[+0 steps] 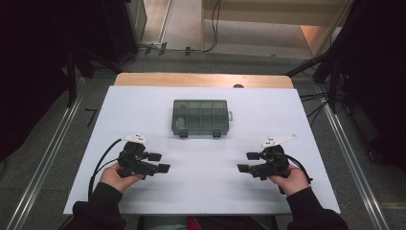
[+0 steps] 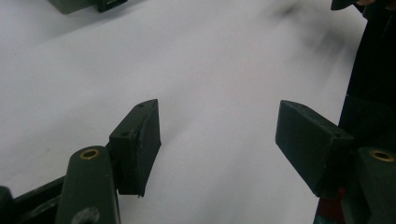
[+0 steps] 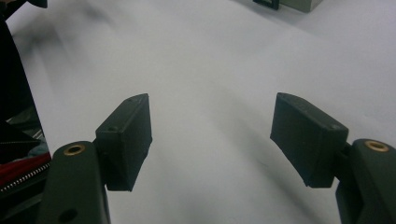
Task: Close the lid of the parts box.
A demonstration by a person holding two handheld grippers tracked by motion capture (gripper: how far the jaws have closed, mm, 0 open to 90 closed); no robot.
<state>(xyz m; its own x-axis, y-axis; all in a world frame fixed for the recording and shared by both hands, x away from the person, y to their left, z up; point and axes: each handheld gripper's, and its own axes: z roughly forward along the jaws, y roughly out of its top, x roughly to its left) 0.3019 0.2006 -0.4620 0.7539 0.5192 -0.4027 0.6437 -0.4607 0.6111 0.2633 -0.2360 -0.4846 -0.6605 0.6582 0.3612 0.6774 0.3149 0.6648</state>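
Open room: we see bare white table (image 1: 206,158) between our grippers.
Obstacle: compartment box (image 1: 200,117) stands ahead, well apart.

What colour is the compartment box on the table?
The compartment box is translucent grey-green, seen best in the high view.

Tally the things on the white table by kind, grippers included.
Compartment box, grey-green, lid shut: 1
Hand-held grippers, both with jaws open and empty: 2, the left gripper and the right gripper
Total: 3
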